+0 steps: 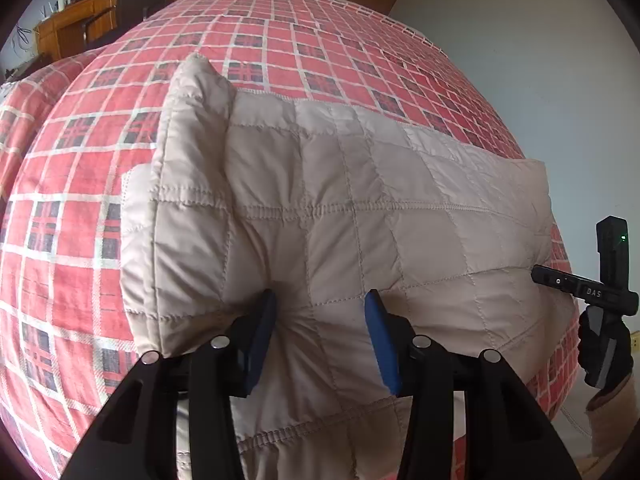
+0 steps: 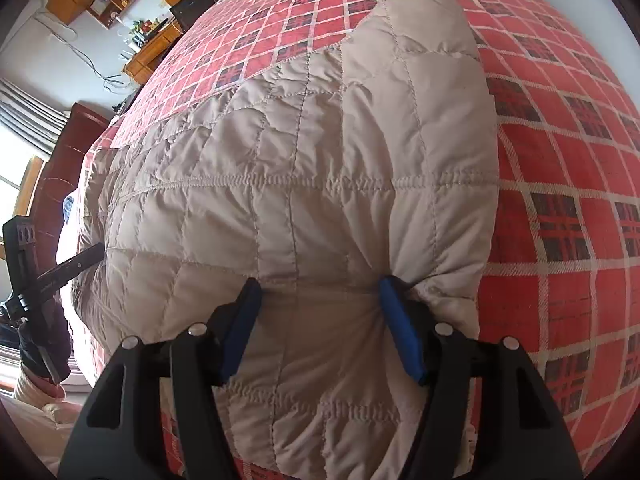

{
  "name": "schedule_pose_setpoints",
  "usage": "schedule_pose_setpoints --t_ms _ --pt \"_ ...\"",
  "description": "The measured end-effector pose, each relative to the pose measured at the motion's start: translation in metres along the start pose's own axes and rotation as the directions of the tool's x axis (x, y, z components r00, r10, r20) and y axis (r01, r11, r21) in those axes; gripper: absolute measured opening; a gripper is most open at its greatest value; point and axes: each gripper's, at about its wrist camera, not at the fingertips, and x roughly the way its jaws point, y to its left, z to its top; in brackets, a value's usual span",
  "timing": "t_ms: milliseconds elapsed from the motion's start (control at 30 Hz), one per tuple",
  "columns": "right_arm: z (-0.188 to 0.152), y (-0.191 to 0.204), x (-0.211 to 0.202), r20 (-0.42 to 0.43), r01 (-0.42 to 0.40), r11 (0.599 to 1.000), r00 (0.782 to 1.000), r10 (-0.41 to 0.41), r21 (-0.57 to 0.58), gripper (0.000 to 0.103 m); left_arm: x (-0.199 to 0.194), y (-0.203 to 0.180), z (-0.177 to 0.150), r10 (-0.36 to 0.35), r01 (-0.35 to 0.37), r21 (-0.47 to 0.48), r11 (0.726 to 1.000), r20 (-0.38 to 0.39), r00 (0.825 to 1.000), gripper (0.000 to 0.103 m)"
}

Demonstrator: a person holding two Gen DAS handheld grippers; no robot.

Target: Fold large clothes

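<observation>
A red plaid bedspread [image 1: 320,40], wooden desk [image 1: 72,20], white wall [image 1: 540,60], bright window [image 2: 16,168].

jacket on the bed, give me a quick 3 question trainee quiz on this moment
1. True or false: both grippers have fabric of the jacket between their fingers.
2. What does the jacket lie on? A) wooden desk B) red plaid bedspread C) bare floor
3. In the left wrist view, on which side of the frame does the right gripper show?

Key:
1. True: left gripper and right gripper alike have fabric bunched between the pads.
2. B, the bedspread.
3. The right edge.
</observation>
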Motion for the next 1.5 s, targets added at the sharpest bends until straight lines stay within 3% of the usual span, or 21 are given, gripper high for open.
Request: schedule_pose_setpoints --t_ms 167,233,267,300,400,567,833,967,1133,1333,1500 --pt "0.004 0.002 -0.036 0.052 -0.055 0.997 0.997 0.053 0.046 0.063 -0.011 -0.011 0.008 0.032 -0.033 -0.002 0.999 -0.017 0.999 0.054" --pt "0.006 0.001 -0.053 0.088 -0.076 0.996 0.994 0.072 0.045 0.072 -0.017 -0.022 0.011 0.045 -0.044 0.023 0.999 -0.006 0.999 0.055" --pt "0.009 0.001 -0.063 0.103 -0.063 0.997 0.993 0.058 0.042 0.081 -0.020 -0.027 0.012 0.040 -0.040 0.036 0.999 0.000 0.999 0.056" --pt "0.011 -0.001 -0.070 0.116 -0.041 0.998 0.993 0.037 0.037 0.084 -0.022 -0.034 0.014 0.036 -0.036 0.047 0.998 0.003 0.999 0.058" --pt "0.020 -0.015 -0.082 0.121 0.006 0.999 0.993 -0.011 0.039 0.084 -0.024 -0.053 0.021 0.034 -0.034 0.074 0.997 0.011 0.999 0.060" --pt "0.033 -0.045 -0.065 0.052 0.000 0.998 0.999 -0.003 0.057 0.085 -0.011 -0.078 0.035 0.050 -0.050 0.108 0.993 0.008 0.999 0.064" --pt "0.028 -0.080 -0.017 -0.033 -0.111 0.986 0.993 0.116 0.123 0.085 0.016 -0.081 0.042 0.100 -0.096 0.089 0.991 -0.034 0.994 0.064" --pt "0.023 -0.086 -0.002 -0.037 -0.159 0.975 0.985 0.167 0.154 0.082 0.023 -0.077 0.039 0.113 -0.109 0.089 0.990 -0.047 0.992 0.064" --pt "0.023 -0.080 0.001 -0.022 -0.158 0.978 0.986 0.163 0.137 0.082 0.025 -0.076 0.038 0.114 -0.109 0.090 0.990 -0.049 0.992 0.064" --pt "0.023 -0.061 0.005 -0.045 -0.137 0.987 0.989 0.141 0.088 0.069 0.025 -0.075 0.037 0.110 -0.105 0.088 0.991 -0.049 0.993 0.064" --pt "0.024 -0.062 0.007 -0.049 -0.179 0.977 0.981 0.186 0.114 0.053 0.026 -0.075 0.038 0.107 -0.103 0.087 0.991 -0.051 0.993 0.064"
